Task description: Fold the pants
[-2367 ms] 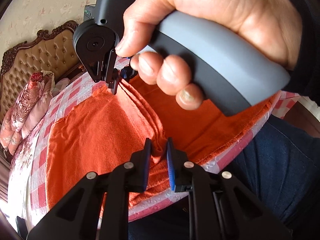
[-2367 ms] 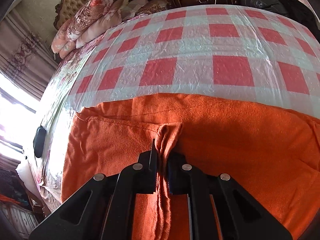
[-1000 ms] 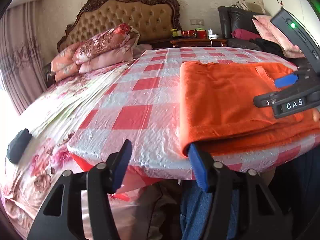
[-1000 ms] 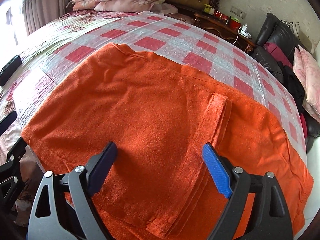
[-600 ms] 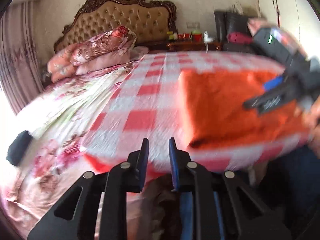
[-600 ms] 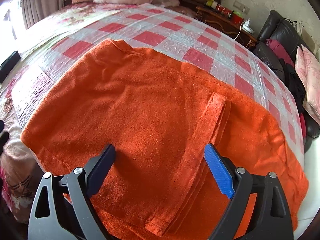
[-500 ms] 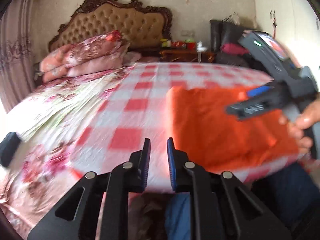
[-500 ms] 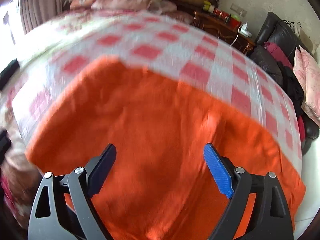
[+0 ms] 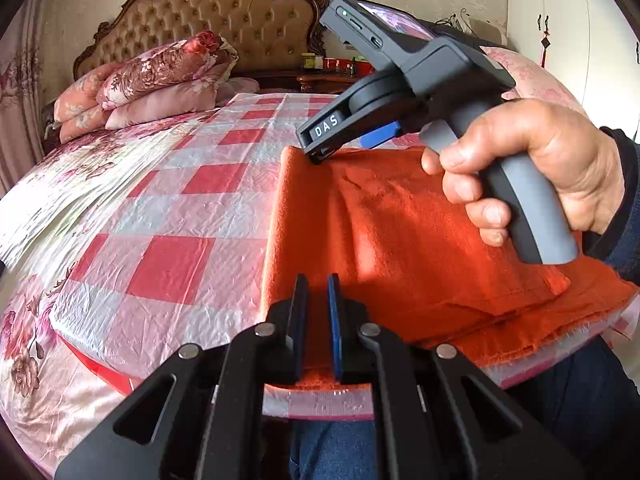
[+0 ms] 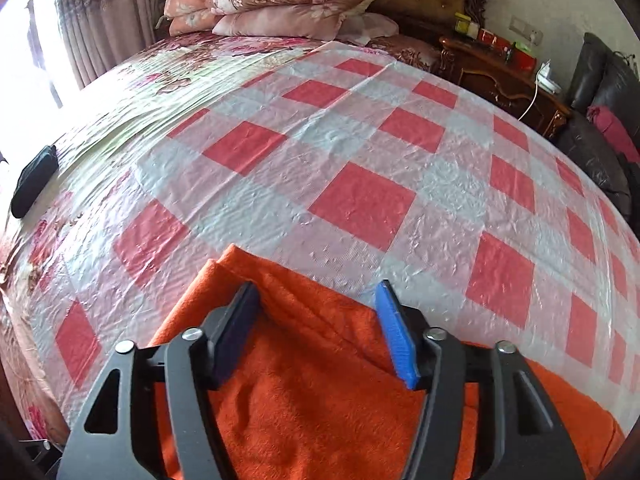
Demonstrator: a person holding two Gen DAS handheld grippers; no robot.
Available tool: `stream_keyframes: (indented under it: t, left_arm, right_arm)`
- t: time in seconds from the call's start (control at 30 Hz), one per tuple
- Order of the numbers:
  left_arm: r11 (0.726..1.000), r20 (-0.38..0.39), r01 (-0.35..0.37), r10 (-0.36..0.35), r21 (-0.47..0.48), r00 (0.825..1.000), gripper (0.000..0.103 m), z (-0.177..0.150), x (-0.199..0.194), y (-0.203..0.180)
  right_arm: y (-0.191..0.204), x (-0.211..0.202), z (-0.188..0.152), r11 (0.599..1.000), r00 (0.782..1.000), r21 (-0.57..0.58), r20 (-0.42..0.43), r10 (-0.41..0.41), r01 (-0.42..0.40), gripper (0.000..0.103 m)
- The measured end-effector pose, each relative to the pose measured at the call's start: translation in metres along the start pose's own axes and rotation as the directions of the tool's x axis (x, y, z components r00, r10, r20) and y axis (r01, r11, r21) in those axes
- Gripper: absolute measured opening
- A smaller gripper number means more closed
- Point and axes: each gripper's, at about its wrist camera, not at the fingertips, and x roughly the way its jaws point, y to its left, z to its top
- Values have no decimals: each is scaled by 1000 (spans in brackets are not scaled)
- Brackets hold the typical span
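The orange pants lie folded into a thick rectangle at the near edge of the bed, on a red-and-white checked plastic sheet. My left gripper is at their near left corner; its jaws are closing, nearly together, with orange cloth pinched between them. My right gripper, held by a hand, is at the far left corner. In the right wrist view the right gripper straddles a raised ridge of the pants; its jaws are closing but stand apart.
Folded floral quilts lie by the tufted headboard. A black object rests at the bed's left side. A wooden bedside table and dark sofa stand at the right. The person's jeans press against the bed edge.
The left gripper went from wide open to nearly closed and moved right onto the pants' near left corner. The right gripper moved to the far left corner and its jaws narrowed.
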Motion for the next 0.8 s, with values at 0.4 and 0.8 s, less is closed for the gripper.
stream_keyframes:
  t: [0.4,0.8]
  left_arm:
    - [1000,-8,-15,15,7,1000,10,-1,-1,-4]
    - [995,-12,-63,64,72,998,10,1,1,-12]
  right_arm:
    - [20,2,15,998,998,-55,56,-21,24,60]
    - [-51,-37,-49,977,985,126,-18,-170,171,66]
